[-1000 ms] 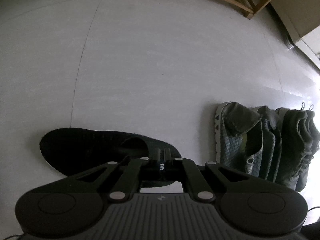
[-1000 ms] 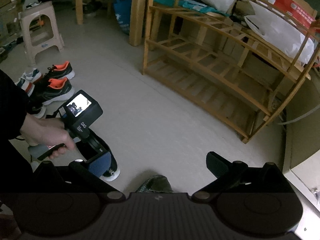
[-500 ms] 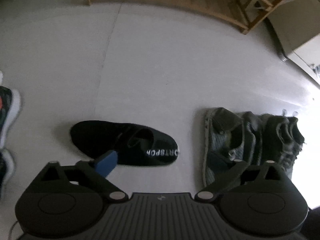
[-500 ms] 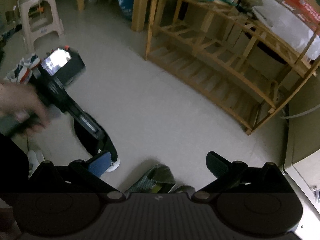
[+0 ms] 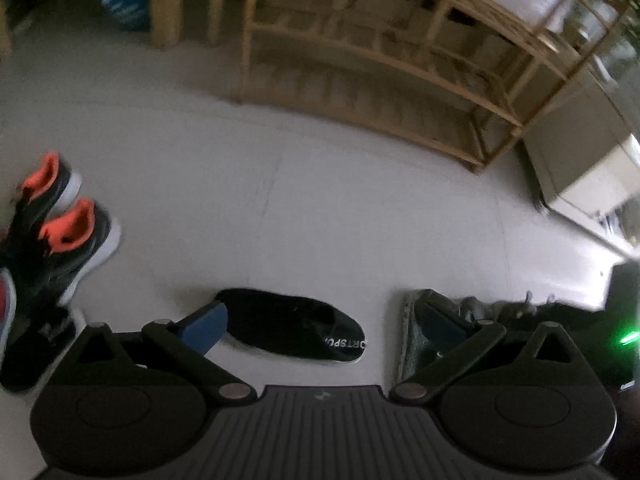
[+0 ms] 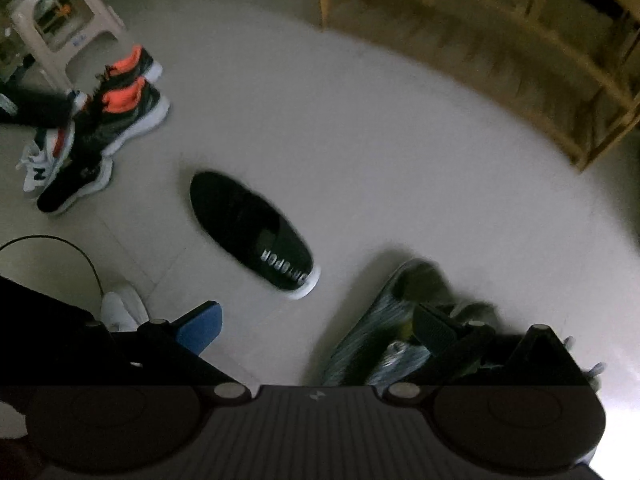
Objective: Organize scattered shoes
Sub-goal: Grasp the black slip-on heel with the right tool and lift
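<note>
Both my claws are spread wide and hold nothing. My left claw (image 5: 320,320) hangs over a black shoe (image 5: 296,326) lying alone on the floor (image 5: 320,208), between grey shoes (image 5: 416,332) and an orange-heeled pair (image 5: 64,232). My right claw (image 6: 316,324) hovers nearby. The soft shoe could fold or slip if I pinch only its heel rim.

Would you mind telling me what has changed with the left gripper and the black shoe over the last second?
The left gripper, shut on the black slip-on shoe a second ago, has let go, opened and pulled back. The shoe now lies free on the floor. The grey-green shoes stayed put; the right gripper stayed open.
</note>
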